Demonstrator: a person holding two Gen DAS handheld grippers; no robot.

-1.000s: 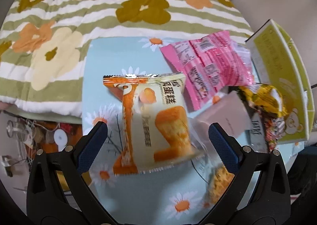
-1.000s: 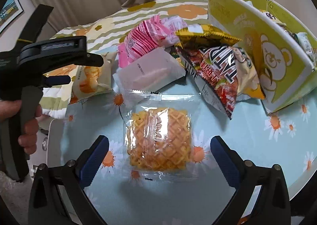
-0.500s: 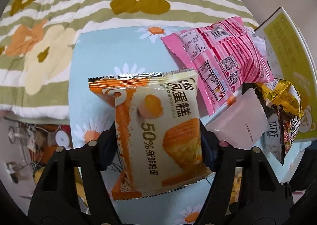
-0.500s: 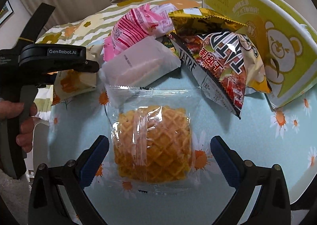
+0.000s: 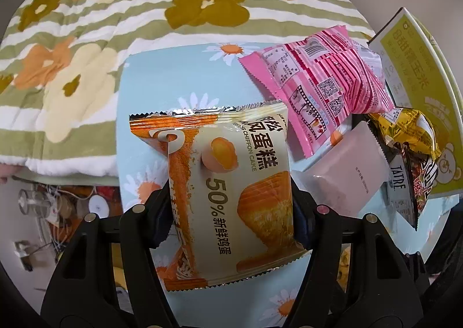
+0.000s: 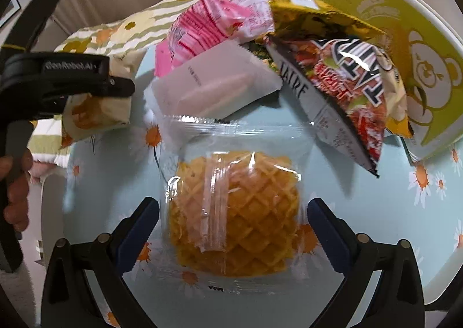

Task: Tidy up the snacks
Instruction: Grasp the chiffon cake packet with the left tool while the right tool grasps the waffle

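1. my left gripper has just been closing and now has the chiffon cake packet pinched between its pads – the dark pads press in on both long sides of the wrapper, about halfway down it. the packet sits over the daisy-print table, near the edge by the flowered blanket.

2. my right gripper stands wide apart, one blue pad on either side of the clear-wrapped waffle, neither pad touching it. the waffle lies flat on the table, just in front of the snack pile.

3. risk on the left: the grip is on a puffy, air-filled wrapper, not on the cake itself. i judge it could slip out on the lift, or squash the soft cake if i squeeze harder.

4. risk on the right: the waffle's film spreads well beyond the waffle. if i close too high i would catch only loose plastic; too low and the pads could scrape the tablecloth.

5. the pile behind is crowded – a white sachet nearly touches the waffle wrapper's far edge, with the pink packet and the chip bag leaning over it. dragging the waffle forward could pull the sachet along or topple the bag.

6. the yellow-green box stands tilted at the far right, where i guess the snacks go. a careless drop against its leaning wall might tip it.
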